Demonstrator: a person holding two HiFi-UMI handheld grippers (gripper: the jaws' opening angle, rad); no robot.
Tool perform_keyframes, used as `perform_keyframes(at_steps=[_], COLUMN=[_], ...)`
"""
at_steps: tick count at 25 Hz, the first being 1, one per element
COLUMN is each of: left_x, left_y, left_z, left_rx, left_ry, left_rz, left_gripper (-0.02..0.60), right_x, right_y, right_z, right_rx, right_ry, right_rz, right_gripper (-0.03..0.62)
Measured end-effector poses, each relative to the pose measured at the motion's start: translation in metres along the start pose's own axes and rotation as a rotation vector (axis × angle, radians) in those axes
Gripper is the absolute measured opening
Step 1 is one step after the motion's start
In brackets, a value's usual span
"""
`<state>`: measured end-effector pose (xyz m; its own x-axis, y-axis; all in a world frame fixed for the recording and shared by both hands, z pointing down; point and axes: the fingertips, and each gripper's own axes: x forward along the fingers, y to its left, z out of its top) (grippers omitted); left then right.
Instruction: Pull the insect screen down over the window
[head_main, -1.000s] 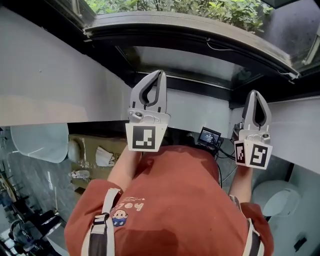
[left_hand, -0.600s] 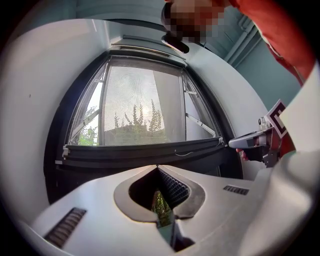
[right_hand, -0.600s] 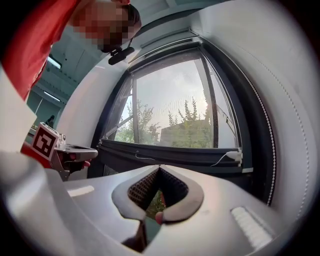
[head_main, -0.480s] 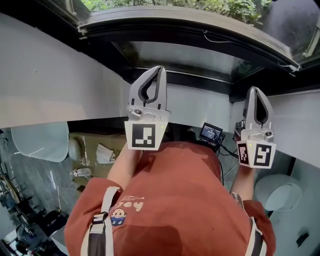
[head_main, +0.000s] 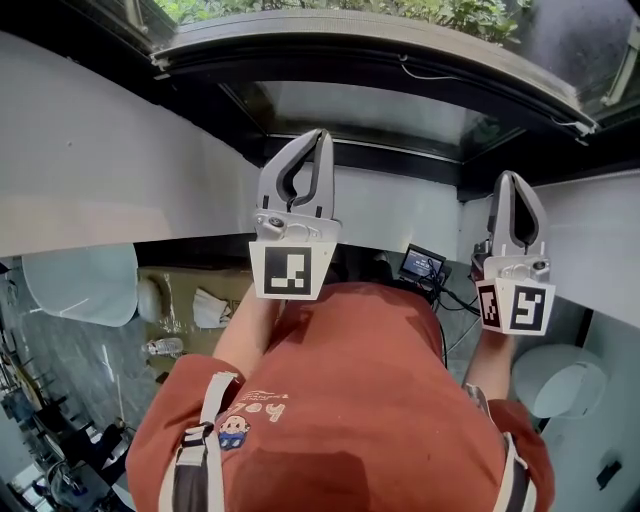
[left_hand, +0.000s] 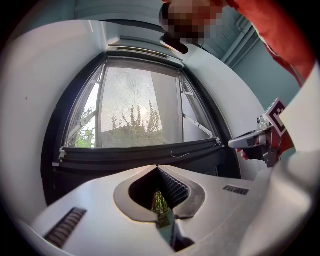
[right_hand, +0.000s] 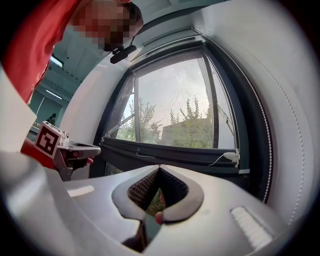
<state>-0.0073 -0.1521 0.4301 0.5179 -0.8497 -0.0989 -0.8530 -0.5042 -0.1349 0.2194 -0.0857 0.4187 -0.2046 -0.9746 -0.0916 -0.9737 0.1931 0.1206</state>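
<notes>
Broadly, the window (right_hand: 252, 125) fills both gripper views. Its insect screen (left_hand: 135, 95) covers the upper pane and ends at a dark pull bar (left_hand: 140, 152), with an uncovered strip beneath. Against a second ago almost nothing differs: bar and tools sit where they did. The left gripper (head_main: 321, 138) and right gripper (head_main: 510, 182), jaws pressed together on nothing, point level toward the bar without touching it — so the remaining pull likely awaits a fresh grip. A thin cord (right_hand: 220, 160) trails along the bar.
</notes>
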Motion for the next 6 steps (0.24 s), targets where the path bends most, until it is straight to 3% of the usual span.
perform_keyframes(at_steps=[6], left_x=[-0.0026], left_y=[-0.0041], left_z=[0.0015], left_rx=[0.013], left_ry=[-0.004], left_rz=[-0.006], left_gripper=[0.005], right_x=[-0.0017], right_y=[-0.0021], right_z=[-0.0014], right_rx=[0.004], right_ry=[0.003], right_rz=[-0.014], right_gripper=[0.009])
